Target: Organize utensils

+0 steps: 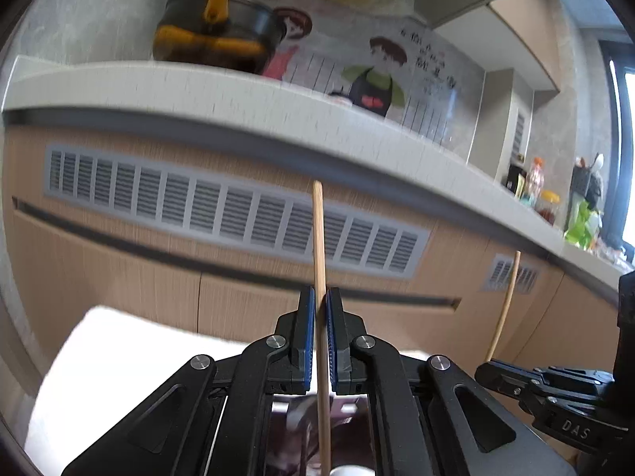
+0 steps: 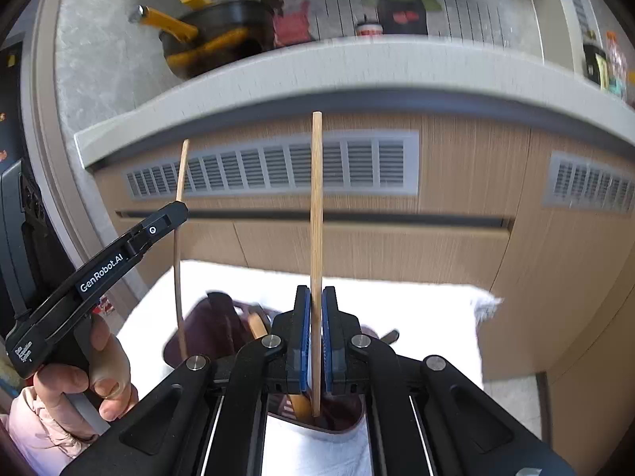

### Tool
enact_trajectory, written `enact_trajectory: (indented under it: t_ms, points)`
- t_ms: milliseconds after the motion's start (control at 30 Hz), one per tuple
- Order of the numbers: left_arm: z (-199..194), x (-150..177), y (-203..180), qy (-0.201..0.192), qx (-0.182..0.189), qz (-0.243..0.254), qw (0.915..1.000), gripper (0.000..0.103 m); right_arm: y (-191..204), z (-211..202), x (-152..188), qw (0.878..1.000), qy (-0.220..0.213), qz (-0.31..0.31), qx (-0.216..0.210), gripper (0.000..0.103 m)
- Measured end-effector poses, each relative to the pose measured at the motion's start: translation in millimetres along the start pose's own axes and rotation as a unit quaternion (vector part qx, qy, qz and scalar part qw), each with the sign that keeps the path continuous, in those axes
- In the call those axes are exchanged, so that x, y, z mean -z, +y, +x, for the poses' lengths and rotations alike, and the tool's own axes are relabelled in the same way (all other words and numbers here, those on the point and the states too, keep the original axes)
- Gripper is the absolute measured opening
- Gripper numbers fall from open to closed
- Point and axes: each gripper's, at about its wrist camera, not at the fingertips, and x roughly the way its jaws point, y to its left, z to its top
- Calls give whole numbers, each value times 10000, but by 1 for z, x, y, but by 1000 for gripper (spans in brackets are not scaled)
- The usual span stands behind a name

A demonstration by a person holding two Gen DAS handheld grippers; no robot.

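Chopsticks, one per tool, both upright above a white cloth and a dark container of utensils. Left hand-held gripper clamped narrow on its chopstick. Right hand-held gripper likewise pinches a chopstick.

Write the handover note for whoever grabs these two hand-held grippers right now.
Left hand-held gripper: shut on one chopstick, held upright.
Right hand-held gripper: shut on the other chopstick, also upright.
Both hang over the dark utensil holder on the white cloth, below the counter.
Done: both chopsticks picked up.
Left: probably lower them into the holder and release.
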Motion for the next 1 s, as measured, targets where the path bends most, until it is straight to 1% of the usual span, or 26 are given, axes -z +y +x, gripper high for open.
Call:
enact_trajectory:
  t_ms: [67, 167, 333, 367, 400, 433, 467, 500, 533, 567, 600, 633, 667, 700, 733, 767, 867, 933, 1000]
  points:
    - [-3, 12, 3, 49, -36, -14, 10000, 6, -2, 8, 9, 9999, 128, 58, -5, 4]
    - [-1, 26, 6, 254, -54, -5, 9997, 6, -5, 20, 23, 9993, 345, 160, -18, 4]
    - [9, 37, 8, 570, -119, -38, 9983, 6, -4, 36, 38, 9979, 613, 212, 5, 5]
    - [8, 36, 8, 601, -143, -38, 9981, 7, -4, 38, 40, 9974, 698, 203, -21, 5]
    - [5, 36, 8, 620, -162, -35, 9979, 8, -4, 39, 41, 9968, 764, 221, -52, 8]
    - [2, 36, 7, 623, -160, -45, 9979, 8, -5, 39, 42, 9965, 801, 235, -72, 13]
    - [-4, 35, 7, 622, -169, -65, 9979, 8, -5, 38, 43, 9961, 845, 227, -70, 23]
    - [-9, 33, 8, 617, -185, -72, 9979, 9, -5, 37, 44, 9960, 868, 204, -57, 30]
    - [-16, 32, 8, 614, -185, -82, 9979, 14, -6, 33, 46, 9963, 835, 201, -18, 41]
    - [-25, 31, 9, 619, -181, -105, 9979, 22, -6, 29, 47, 9966, 797, 225, -24, 44]
    - [-33, 30, 10, 624, -200, -120, 9978, 27, -7, 23, 48, 9966, 770, 276, -62, 45]
    - [-42, 29, 10, 623, -233, -109, 9977, 34, -7, 18, 49, 9969, 724, 295, -47, 48]
    - [-49, 29, 10, 610, -267, -87, 9977, 38, -6, 13, 50, 9973, 667, 293, -21, 53]
    - [-59, 29, 10, 587, -299, -75, 9978, 38, -5, 7, 52, 9976, 620, 292, 24, 56]
    - [-66, 29, 11, 588, -314, -82, 9977, 38, -4, 0, 53, 9979, 565, 312, 85, 61]
    - [-73, 30, 12, 617, -333, -84, 9975, 38, -4, -6, 55, 9980, 513, 341, 122, 63]
    - [-87, 34, 20, 772, -472, -175, 9957, 38, -2, -24, 61, 9982, 448, 365, 153, 63]
    - [-91, 37, 30, 930, -600, -350, 9932, 38, 0, -36, 63, 9984, 405, 337, 193, 63]
    - [-91, 42, 43, 1146, -781, -514, 9890, 39, 1, -45, 66, 9986, 383, 290, 236, 63]
